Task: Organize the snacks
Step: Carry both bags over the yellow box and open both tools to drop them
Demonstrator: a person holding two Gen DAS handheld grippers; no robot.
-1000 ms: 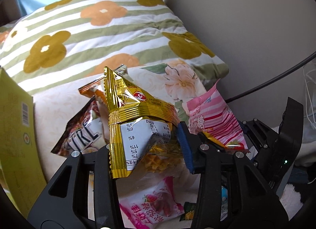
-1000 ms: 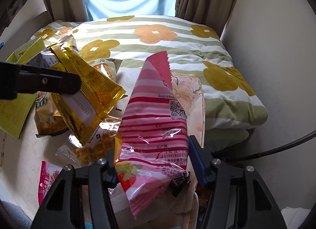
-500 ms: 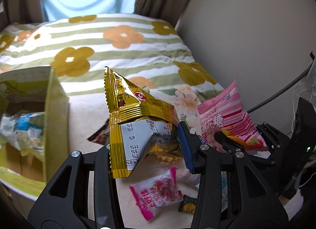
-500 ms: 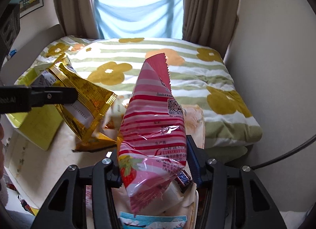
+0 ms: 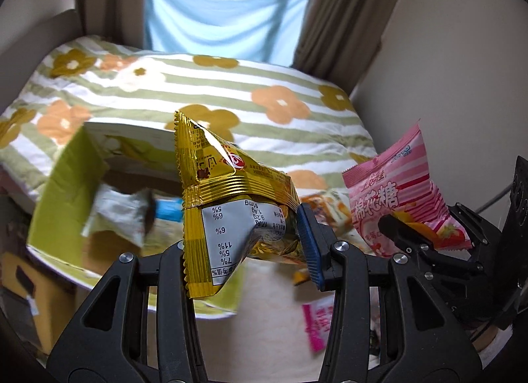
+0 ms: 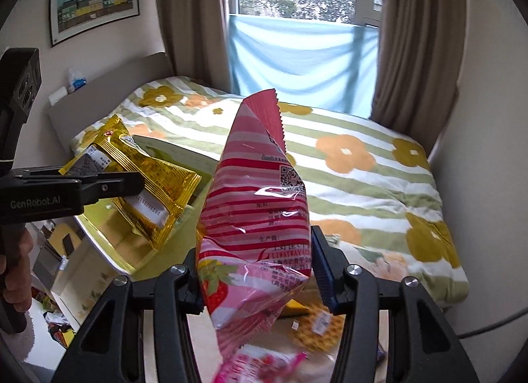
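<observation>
My left gripper is shut on a gold snack packet, held up in the air; the same gold packet shows at the left of the right wrist view. My right gripper is shut on a pink striped strawberry marshmallow bag, which stands upright between the pads; that pink bag appears at the right of the left wrist view. A yellow-green open box with packets inside lies on the bed, below and left of the gold packet.
A striped quilt with flowers covers the far part of the bed. Loose snack packets lie on the cream sheet below both grippers. A headboard is at the left, a wall at the right, and a curtained window behind.
Both grippers have risen with their packets, so the window and far bed came into view. The yellow-green box moved from the left edge to under the gold packet.
</observation>
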